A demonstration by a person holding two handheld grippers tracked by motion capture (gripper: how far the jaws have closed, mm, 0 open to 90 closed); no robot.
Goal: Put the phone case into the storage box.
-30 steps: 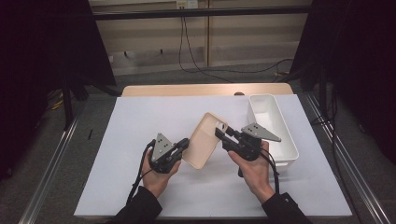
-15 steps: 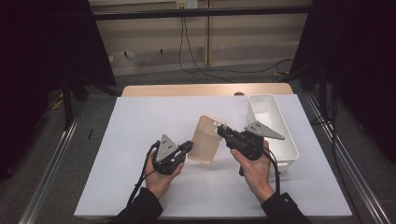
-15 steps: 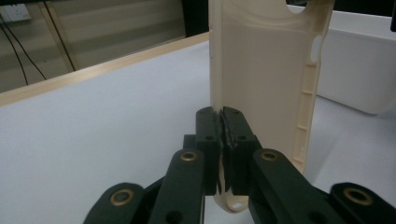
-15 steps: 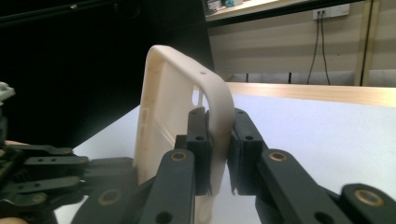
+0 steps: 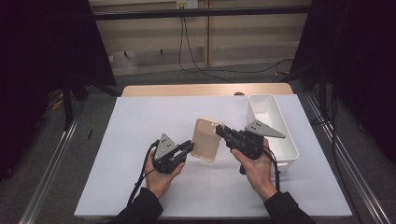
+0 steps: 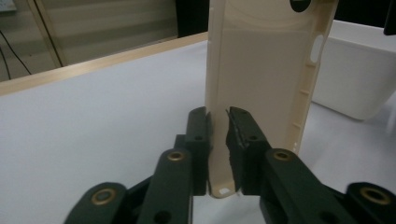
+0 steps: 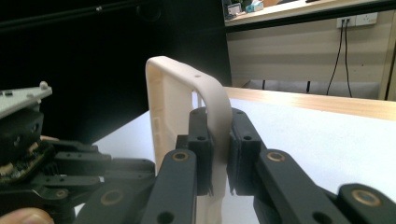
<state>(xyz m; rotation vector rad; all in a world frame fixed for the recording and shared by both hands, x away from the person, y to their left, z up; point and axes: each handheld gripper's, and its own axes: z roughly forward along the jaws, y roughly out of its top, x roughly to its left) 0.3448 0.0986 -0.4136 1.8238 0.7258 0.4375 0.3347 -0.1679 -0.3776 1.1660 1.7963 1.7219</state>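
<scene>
a: looking from your end outward, your left claw point(image 5: 187, 148) sits at the near lower corner of the beige case point(image 5: 208, 139), with the case's edge in the slot between its jaws. they've just been easing apart, and one pad stands clear of the wall, so i'd call that claw loosened rather than pinching.

b: and your right claw point(image 5: 220, 131)?

a: pressed together on the case's rounded top-right edge; it's carrying the case above the bench point(image 5: 140, 121).

b: which way does the case run?

a: its long axis runs from your left claw up and away toward the far side, open face turned to the right claw. the white bin point(image 5: 275, 128) lies just beyond your right hand point(image 5: 257, 170), so that hand is the nearer one for any drop there.
</scene>
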